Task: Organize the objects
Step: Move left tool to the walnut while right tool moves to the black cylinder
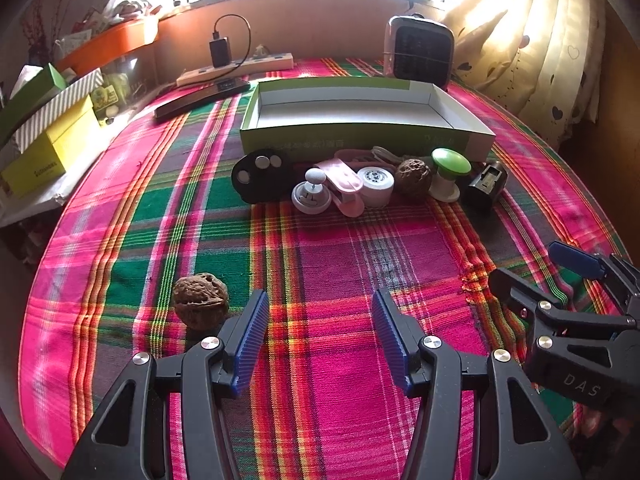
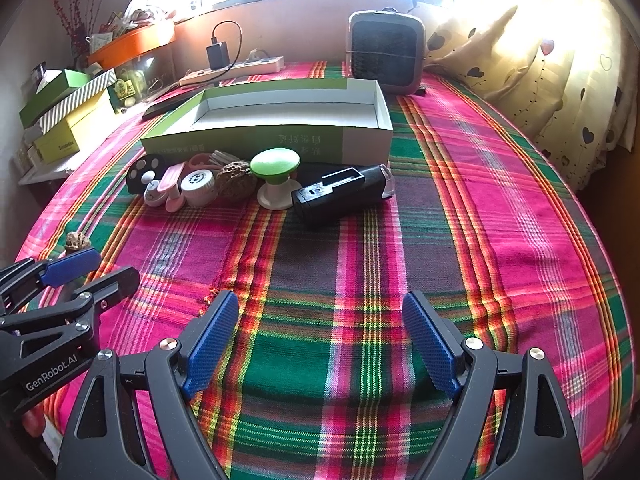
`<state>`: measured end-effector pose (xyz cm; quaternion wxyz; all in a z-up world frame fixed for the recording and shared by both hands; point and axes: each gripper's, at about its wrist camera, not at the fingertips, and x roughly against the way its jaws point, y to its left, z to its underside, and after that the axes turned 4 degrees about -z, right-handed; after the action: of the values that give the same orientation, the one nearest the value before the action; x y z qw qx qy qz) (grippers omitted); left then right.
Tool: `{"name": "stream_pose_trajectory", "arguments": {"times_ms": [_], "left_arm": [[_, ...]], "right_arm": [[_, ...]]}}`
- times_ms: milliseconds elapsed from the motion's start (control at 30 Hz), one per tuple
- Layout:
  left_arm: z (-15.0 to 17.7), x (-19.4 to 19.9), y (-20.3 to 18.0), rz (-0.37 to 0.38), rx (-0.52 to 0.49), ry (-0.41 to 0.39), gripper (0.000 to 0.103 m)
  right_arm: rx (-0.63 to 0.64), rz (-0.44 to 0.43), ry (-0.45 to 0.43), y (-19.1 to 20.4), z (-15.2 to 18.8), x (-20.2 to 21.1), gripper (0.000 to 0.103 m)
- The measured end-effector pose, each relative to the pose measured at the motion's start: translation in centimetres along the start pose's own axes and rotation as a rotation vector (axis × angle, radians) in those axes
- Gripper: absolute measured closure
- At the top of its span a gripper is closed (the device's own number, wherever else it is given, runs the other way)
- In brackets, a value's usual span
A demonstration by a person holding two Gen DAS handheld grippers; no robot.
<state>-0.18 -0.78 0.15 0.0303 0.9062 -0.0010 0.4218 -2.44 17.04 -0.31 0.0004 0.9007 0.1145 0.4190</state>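
Bright plaid cloth (image 2: pixel 480 208) covers your worktop, with the shallow green-and-white cardboard box (image 2: pixel 360 140) sitting empty at the back. Just in front of that box: a green mushroom-shaped knob (image 2: pixel 275 164), black cylinder (image 2: pixel 340 194), wrinkled brown walnut (image 2: pixel 236 180). A second walnut (image 1: pixel 200 300) sits well away from the box, beside your left gripper (image 1: pixel 320 344). Both it and your right gripper (image 2: pixel 320 344) have jaws spread wide, holding nothing.

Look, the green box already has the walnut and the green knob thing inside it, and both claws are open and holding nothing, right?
Not quite. The green box is empty: the left wrist view shows bare white inside. The walnut sits alone on the cloth, and the green knob stands in front of the box. The left claw and right claw are open, holding nothing.
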Motion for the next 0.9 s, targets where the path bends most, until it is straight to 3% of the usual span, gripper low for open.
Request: {"name": "stream_pose_trajectory", "arguments": {"times_ms": [100,333,567,900], "left_arm": [[-0.3,1.0,0.1,0.01,-0.016,-0.027,0.05],[-1.2,2.4,2.6,0.024,0.051,-0.055,0.05],[-1.0,2.5,5.2,0.002,0.093,-0.045,0.05],[-0.6,1.6,6.6,0.037,0.112,-0.008,0.05]], "right_arm": [[-0.031,0.012,0.0,-0.7,-0.5,-0.1,0.019],[-0.064,0.022,-0.019,-1.5,-2.1,-0.4,0.019],[-0.093,0.02,-0.022,-1.6,-3.6,-1.5,0.019],[-0.109,0.063,-0.014,-1.8,-5.3,-2.7,0.019]]}}
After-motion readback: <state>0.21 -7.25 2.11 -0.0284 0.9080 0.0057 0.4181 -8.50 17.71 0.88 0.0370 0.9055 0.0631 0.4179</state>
